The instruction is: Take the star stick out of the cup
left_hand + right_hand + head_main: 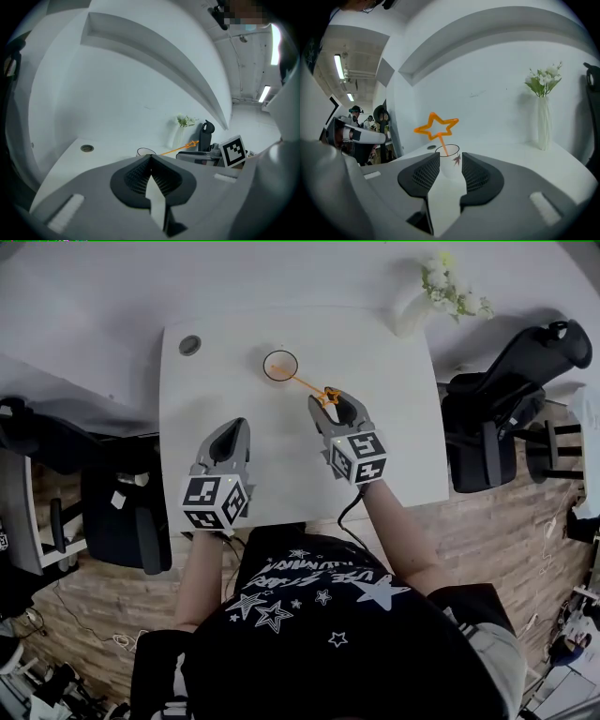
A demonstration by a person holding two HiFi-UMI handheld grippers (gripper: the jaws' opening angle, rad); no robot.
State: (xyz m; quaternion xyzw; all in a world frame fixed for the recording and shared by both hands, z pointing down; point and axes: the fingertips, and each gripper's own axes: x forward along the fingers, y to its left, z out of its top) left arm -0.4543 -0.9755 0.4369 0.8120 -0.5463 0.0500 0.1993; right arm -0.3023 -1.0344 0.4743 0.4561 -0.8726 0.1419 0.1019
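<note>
Well apart from cup [280,365]: flower vase [542,124]

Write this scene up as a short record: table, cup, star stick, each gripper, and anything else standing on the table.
table: white
cup: clear, upright, toward the far edge of the table
star stick: orange, foot in the cup, leaning toward the right gripper
right gripper: open, star end close by its fingers, not gripped
left gripper: shut, nothing between its fingers, nearer the person than the cup
vase: white, holding pale flowers, at the far right corner
task state: star stick not yet out of the cup
</note>
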